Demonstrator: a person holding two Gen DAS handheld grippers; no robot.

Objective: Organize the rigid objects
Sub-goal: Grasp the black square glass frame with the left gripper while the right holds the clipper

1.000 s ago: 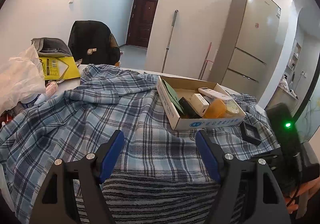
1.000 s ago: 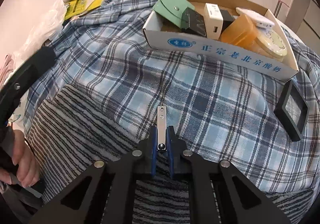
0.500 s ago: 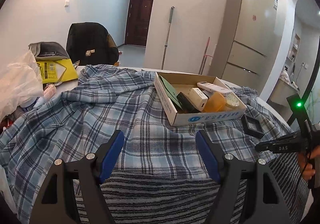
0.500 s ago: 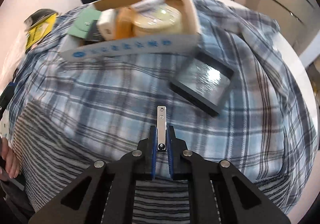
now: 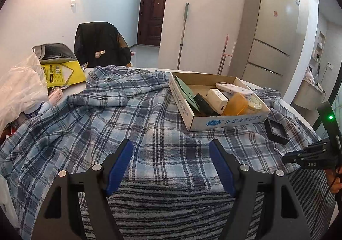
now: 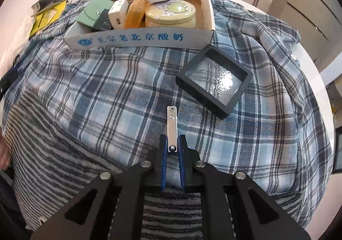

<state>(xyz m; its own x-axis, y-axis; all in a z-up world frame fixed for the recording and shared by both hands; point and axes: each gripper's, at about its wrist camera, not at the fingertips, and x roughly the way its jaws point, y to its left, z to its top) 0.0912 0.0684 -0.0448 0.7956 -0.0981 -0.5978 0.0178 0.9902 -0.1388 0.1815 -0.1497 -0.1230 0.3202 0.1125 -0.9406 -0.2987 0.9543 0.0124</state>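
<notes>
Right gripper shifted beside black frame, clamping nail clipper; left gripper wide, empty.

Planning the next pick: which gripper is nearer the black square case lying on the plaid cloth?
Right. The right gripper, shut on a metal clip, hovers just short of the black square case; the left gripper sits farther back, open.

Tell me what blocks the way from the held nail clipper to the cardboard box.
Only the black display case lies ahead-right of the nail clipper, just before the cardboard box. Straight ahead, only plaid cloth.
</notes>
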